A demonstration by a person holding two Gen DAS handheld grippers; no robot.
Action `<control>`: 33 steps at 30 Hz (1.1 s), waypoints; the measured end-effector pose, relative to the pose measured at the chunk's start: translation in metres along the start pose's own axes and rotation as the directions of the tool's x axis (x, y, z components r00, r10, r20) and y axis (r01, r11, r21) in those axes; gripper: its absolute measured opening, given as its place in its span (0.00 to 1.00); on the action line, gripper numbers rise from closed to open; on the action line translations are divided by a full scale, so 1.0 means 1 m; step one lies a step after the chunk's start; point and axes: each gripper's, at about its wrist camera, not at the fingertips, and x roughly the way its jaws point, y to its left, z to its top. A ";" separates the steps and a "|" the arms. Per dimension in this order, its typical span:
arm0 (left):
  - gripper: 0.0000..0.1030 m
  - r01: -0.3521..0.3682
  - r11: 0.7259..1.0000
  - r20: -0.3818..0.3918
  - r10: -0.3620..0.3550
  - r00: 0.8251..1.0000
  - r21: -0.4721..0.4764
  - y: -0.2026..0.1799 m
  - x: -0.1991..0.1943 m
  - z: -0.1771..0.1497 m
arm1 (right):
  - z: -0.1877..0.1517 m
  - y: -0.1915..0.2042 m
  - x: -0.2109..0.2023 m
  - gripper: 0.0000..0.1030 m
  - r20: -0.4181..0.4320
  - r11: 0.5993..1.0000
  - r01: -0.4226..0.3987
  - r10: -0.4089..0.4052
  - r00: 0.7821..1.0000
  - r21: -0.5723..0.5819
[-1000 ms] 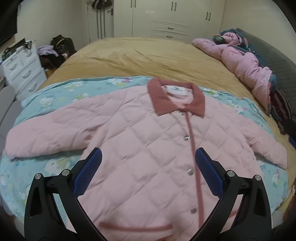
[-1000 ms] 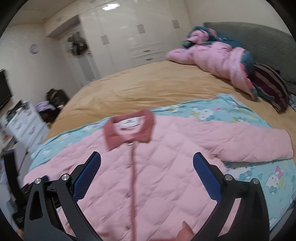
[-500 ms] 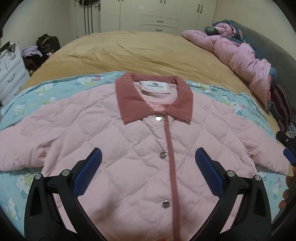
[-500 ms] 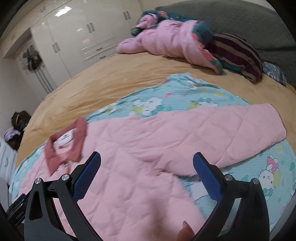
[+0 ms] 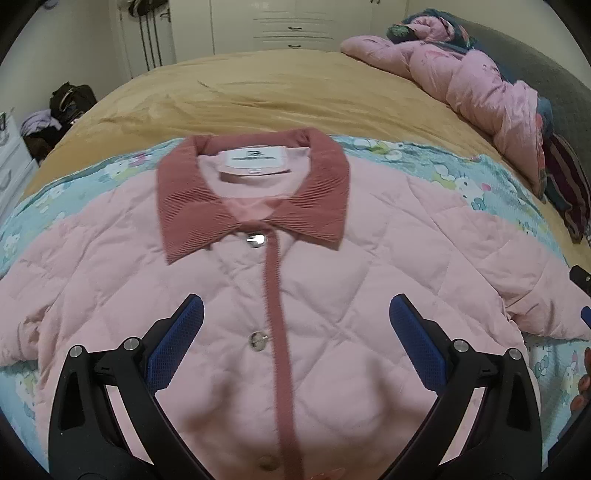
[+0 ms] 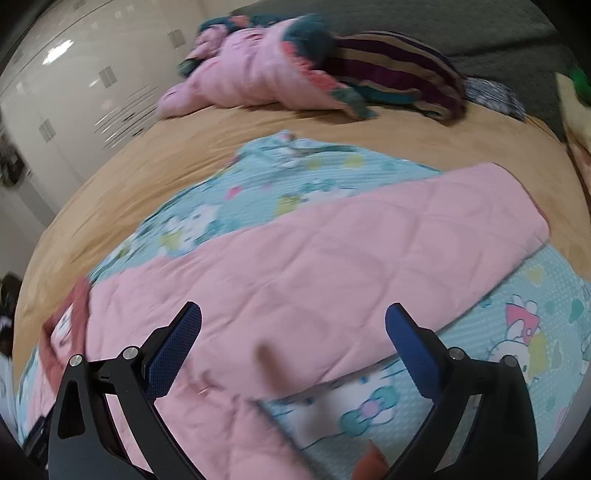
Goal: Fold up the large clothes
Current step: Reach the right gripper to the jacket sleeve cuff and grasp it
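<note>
A pink quilted jacket (image 5: 332, 295) with a dusty-red collar (image 5: 192, 206) lies flat and buttoned on a light-blue cartoon-print blanket (image 5: 461, 177). My left gripper (image 5: 295, 325) is open and empty above the jacket's chest, over the button placket (image 5: 273, 302). My right gripper (image 6: 293, 332) is open and empty above the jacket's right sleeve (image 6: 369, 251), which stretches out towards its cuff (image 6: 517, 206). The collar shows at the left edge of the right wrist view (image 6: 74, 306).
The blanket (image 6: 517, 332) lies on a tan bedspread (image 5: 277, 92). A pink bundle of bedding (image 5: 480, 81) and striped cloth (image 6: 399, 74) lie by the grey headboard (image 6: 406, 18). White wardrobes (image 5: 288, 22), a drawer unit (image 5: 11, 166) and bags (image 5: 70, 99) stand beyond the bed.
My left gripper has moved forward and closer to the jacket's collar. My right gripper has swung right, from the jacket's front to over the right sleeve. Both stayed open.
</note>
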 end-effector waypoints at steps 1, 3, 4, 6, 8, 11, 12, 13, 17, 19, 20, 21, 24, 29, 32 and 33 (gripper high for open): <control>0.92 -0.001 1.000 -0.002 0.001 1.000 0.008 -0.005 0.004 0.001 | 0.003 -0.010 0.003 0.96 0.007 0.999 0.021 -0.021 1.000 0.029; 0.92 -0.001 1.000 -0.007 0.001 1.000 0.015 -0.012 0.009 0.001 | 0.006 -0.029 0.009 0.96 0.012 0.995 0.051 -0.052 0.999 0.088; 0.92 0.000 1.000 -0.009 0.000 1.000 0.018 -0.015 0.012 0.002 | 0.008 -0.041 0.012 0.96 0.010 0.990 0.060 -0.061 0.998 0.130; 0.92 0.001 1.000 -0.015 0.000 1.000 0.025 -0.020 0.017 0.002 | 0.012 -0.060 0.015 0.96 0.029 0.979 0.087 -0.094 0.995 0.185; 0.92 -0.003 0.999 -0.019 0.004 1.000 0.038 -0.026 0.021 0.002 | 0.016 -0.080 0.018 0.96 0.037 0.965 0.131 -0.143 0.989 0.228; 0.92 -0.010 0.998 -0.023 0.012 1.000 0.057 -0.033 0.027 0.003 | 0.018 -0.112 0.025 0.96 0.013 0.933 0.166 -0.179 0.984 0.319; 0.92 -0.015 0.998 -0.024 0.016 1.000 0.057 -0.033 0.028 0.003 | 0.018 -0.124 0.028 0.96 0.001 0.917 0.181 -0.194 0.981 0.355; 0.92 -0.015 0.998 -0.027 0.016 1.000 0.055 -0.034 0.030 0.003 | 0.018 -0.133 0.030 0.96 -0.009 0.905 0.186 -0.198 0.980 0.382; 0.92 -0.020 0.998 -0.031 0.022 0.999 0.059 -0.035 0.032 0.005 | 0.014 -0.172 0.047 0.96 -0.056 0.847 0.186 -0.183 0.982 0.498; 0.92 -0.024 0.998 -0.036 0.026 0.999 0.061 -0.035 0.033 0.005 | 0.013 -0.186 0.058 0.96 -0.072 0.829 0.160 -0.144 0.987 0.536; 0.92 -0.025 0.998 -0.036 0.027 0.999 0.062 -0.035 0.033 0.005 | 0.012 -0.189 0.059 0.96 -0.064 0.825 0.147 -0.135 0.989 0.545; 0.92 -0.028 0.998 -0.035 0.030 0.999 0.064 -0.035 0.032 0.006 | 0.013 -0.191 0.060 0.96 -0.045 0.824 0.135 -0.132 0.990 0.551; 0.92 -0.031 0.998 -0.030 0.033 0.999 0.058 -0.031 0.029 0.007 | 0.016 -0.199 0.067 0.96 -0.003 0.816 0.094 -0.112 0.994 0.571; 0.92 -0.033 0.998 -0.033 0.035 0.999 0.057 -0.019 0.022 0.008 | 0.024 -0.207 0.074 0.96 0.070 0.824 0.016 -0.067 0.995 0.566; 0.92 -0.036 0.999 -0.033 0.038 0.999 0.040 -0.007 0.015 0.010 | 0.027 -0.214 0.071 0.56 0.112 0.804 -0.054 -0.016 0.994 0.592; 0.92 -0.039 0.999 -0.033 0.040 0.999 0.032 -0.003 0.013 0.011 | 0.029 -0.216 0.071 0.38 0.115 0.802 -0.073 0.005 0.993 0.593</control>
